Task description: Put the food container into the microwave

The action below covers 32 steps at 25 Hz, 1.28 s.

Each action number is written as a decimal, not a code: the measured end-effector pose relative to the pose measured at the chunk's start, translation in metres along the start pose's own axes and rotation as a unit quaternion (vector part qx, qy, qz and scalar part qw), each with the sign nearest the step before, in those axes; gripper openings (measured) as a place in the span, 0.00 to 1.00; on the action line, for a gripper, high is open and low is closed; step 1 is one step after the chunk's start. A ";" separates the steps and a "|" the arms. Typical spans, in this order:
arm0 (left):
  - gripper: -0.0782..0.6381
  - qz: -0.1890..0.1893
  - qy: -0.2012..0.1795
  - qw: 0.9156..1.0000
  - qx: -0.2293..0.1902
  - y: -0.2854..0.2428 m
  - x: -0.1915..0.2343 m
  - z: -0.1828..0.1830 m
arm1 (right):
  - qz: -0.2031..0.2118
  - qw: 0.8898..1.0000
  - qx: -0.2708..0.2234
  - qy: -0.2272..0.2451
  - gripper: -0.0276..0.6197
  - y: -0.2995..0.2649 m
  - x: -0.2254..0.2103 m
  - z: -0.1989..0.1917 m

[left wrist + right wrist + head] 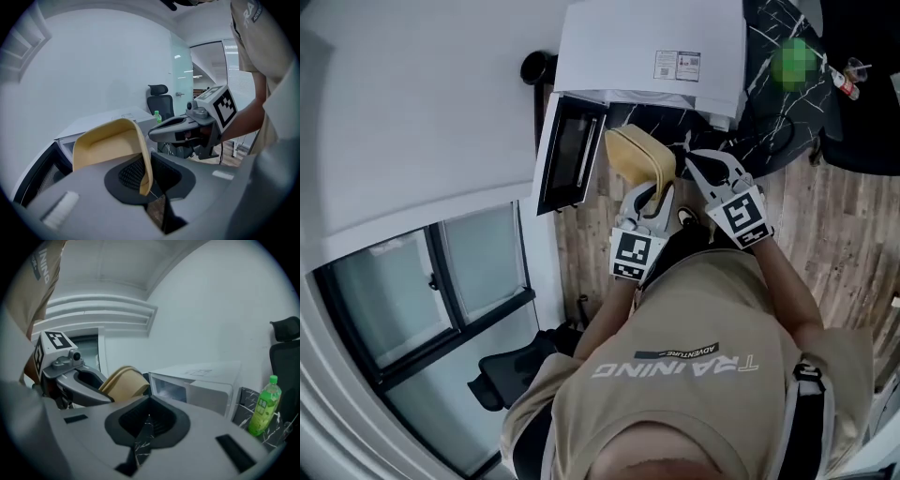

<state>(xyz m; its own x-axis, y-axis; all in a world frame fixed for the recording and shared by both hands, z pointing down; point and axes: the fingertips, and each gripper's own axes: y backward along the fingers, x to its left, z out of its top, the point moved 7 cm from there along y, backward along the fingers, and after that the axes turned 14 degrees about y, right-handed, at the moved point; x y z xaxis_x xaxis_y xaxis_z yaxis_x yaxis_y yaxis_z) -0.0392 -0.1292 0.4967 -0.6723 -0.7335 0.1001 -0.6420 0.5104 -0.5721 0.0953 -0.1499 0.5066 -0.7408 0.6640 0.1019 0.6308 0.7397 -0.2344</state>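
The left gripper [146, 180] grips the yellow container [639, 155] by its rim, jaws closed on the thin wall. The container hangs tilted in the air, just in front of the microwave [652, 47], whose door [570, 155] stands open. The right gripper [147, 420] sits just beside the container, jaws together with nothing between them. A green bottle [263, 406] stands right of the microwave

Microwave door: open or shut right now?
Open: the door stands swung out from the microwave, whose cavity is exposed.
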 end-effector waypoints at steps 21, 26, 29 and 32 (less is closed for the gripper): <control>0.18 -0.098 -0.049 0.992 0.063 -0.046 0.090 -0.019 | -0.076 0.996 0.048 0.026 0.06 -0.048 -0.010 0.030; 0.18 -0.142 -0.097 0.982 0.081 -0.061 0.120 -0.032 | -0.102 0.990 0.089 0.039 0.06 -0.084 -0.006 0.033; 0.18 -0.175 -0.103 0.975 0.087 -0.070 0.137 -0.034 | -0.127 0.985 0.117 0.021 0.06 -0.096 -0.005 0.027; 0.18 -0.203 -0.113 0.968 0.096 -0.079 0.149 -0.036 | -0.161 0.978 0.133 0.003 0.06 -0.102 -0.006 0.026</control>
<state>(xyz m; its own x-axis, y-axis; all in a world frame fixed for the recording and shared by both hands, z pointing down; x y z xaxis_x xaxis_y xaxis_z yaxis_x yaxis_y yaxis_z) -0.1023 -0.2629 0.5861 -0.2671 -0.9467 0.1802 -0.7415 0.0825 -0.6659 0.0292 -0.2324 0.5044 -0.8893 0.4026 0.2171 0.2822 0.8564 -0.4323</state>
